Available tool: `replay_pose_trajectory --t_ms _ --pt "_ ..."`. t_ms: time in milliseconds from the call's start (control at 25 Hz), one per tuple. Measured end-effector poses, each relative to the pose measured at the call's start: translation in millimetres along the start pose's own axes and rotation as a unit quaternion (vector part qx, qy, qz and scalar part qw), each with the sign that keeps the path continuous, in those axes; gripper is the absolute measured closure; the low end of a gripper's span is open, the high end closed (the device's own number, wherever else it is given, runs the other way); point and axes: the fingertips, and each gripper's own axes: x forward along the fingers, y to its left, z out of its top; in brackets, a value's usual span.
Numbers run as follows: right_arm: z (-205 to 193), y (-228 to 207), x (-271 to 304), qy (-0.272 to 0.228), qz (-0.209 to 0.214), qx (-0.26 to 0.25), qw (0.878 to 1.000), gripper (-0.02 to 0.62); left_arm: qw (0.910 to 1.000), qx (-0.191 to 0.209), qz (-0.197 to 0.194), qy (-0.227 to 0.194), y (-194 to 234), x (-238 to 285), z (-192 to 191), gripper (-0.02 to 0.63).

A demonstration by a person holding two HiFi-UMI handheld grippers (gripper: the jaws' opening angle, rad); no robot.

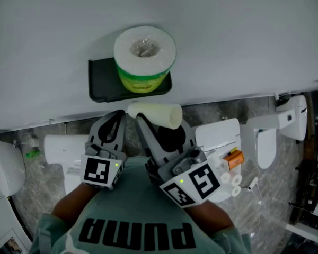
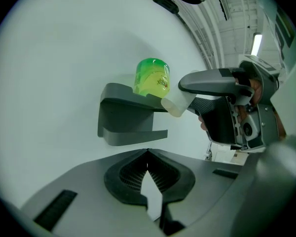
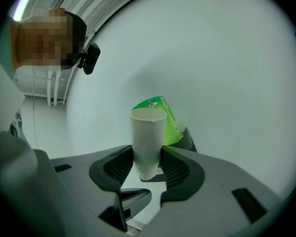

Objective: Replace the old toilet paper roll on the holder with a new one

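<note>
A dark wall holder [image 1: 103,81] carries a full paper roll [image 1: 144,57] in green wrapping, standing upright on its top shelf. My right gripper [image 1: 151,121] is shut on an empty cardboard tube [image 1: 158,114], held level just below the holder. In the right gripper view the tube [image 3: 147,139] stands between the pads [image 3: 175,169], with the green roll [image 3: 166,117] behind it. My left gripper [image 1: 115,119] hovers left of the tube, tips together, with nothing in it. The left gripper view shows the holder [image 2: 128,117], the roll [image 2: 152,77] and the tube [image 2: 176,105] ahead.
Below the wall stand white toilets [image 1: 220,139] [image 1: 61,152] on a grey stone floor, with an orange item [image 1: 233,158] on one. White fixtures [image 1: 286,118] sit at the right, and the white wall [image 1: 228,36] fills the upper view.
</note>
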Motion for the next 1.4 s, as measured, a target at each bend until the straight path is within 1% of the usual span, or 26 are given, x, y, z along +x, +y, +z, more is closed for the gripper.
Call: replay_pose_trajectory --t_ms 240,520,800,1040,1400 --pt "7 21 12 0.002 0.008 -0.04 0.999 0.417 0.9999 -0.006 0.012 -0.007 14 -9 1 0.603" --pt "12 52 42 -0.004 0.016 -0.065 0.998 0.417 0.9996 -0.007 0.027 -0.009 50 -26 5 0.603" --pt "13 68 60 -0.003 0.019 -0.098 0.995 0.417 0.9991 -0.018 0.036 -0.014 67 -31 6 0.603" --pt "17 66 65 0.001 0.008 -0.126 0.992 0.417 0.9988 -0.019 0.041 -0.017 68 -32 6 0.603" --pt "16 56 72 0.025 -0.031 -0.171 0.984 0.417 0.9987 -0.021 0.043 -0.017 69 -32 4 0.603"
